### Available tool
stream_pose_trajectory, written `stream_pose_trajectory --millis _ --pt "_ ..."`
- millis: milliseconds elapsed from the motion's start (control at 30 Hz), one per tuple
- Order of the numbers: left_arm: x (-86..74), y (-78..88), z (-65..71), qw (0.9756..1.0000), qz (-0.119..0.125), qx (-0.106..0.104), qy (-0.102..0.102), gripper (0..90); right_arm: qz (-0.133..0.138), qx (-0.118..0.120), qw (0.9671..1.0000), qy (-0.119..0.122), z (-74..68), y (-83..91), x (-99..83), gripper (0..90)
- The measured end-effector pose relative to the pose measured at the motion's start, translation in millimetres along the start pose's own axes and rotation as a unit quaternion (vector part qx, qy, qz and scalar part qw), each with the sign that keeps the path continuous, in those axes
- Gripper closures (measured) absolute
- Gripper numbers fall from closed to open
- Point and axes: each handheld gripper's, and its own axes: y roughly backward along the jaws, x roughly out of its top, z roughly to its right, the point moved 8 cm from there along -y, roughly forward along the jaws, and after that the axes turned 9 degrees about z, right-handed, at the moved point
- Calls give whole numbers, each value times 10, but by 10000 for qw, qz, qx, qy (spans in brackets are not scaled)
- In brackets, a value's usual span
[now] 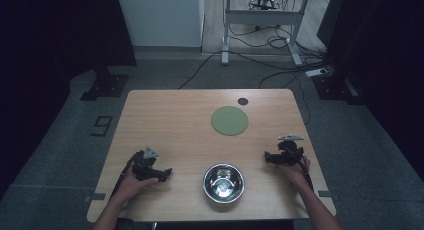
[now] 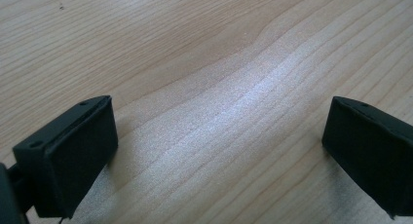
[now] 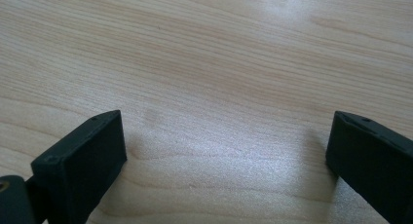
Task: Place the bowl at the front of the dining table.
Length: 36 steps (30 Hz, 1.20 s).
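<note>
Both grippers are resting near the table's [image 1: 165, 110] front edge with jaws spread wide and nothing between them; the left gripper [image 1: 162, 174] is sitting left of the steel bowl [image 1: 223, 182], the right gripper [image 1: 270, 158] right of it. The bowl is lying between them, nearer the front edge; the two grippers look about equally near it, both pointing inward toward it, while the green plate [image 1: 229, 120] is waiting farther back.

A lab or recording studio: black curtains [image 1: 45, 35] flank the wooden counter [image 1: 170, 135], with stand bases [image 1: 105, 85], loose cables [image 1: 260, 60], a power strip [image 1: 318, 71] and a desk frame [image 1: 262, 25] on grey carpet behind it
</note>
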Motion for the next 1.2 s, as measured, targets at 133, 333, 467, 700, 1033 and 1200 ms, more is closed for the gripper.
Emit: stream_pose_trajectory --millis 133,333,467,700,1033,1200 --pt "0 0 0 10000 1 -3 0 0 -78 -1 10000 7 1 -2 7 10" --pt "0 0 4 10000 7 -7 -7 0 -167 -14 9999 -12 6 21 10 45" --pt "0 0 4 10000 7 -8 -10 0 -192 -12 9998 -12 10 33 16 73" --pt "0 1 5 10000 -2 -14 -12 0 -64 60 10000 0 -26 84 72 129" --pt "-1 2 11 10000 -5 -24 -17 0 179 288 9993 -177 -44 210 157 145" --pt "-1 3 12 10000 -8 -26 -20 0 290 475 9984 -132 -128 293 214 152"
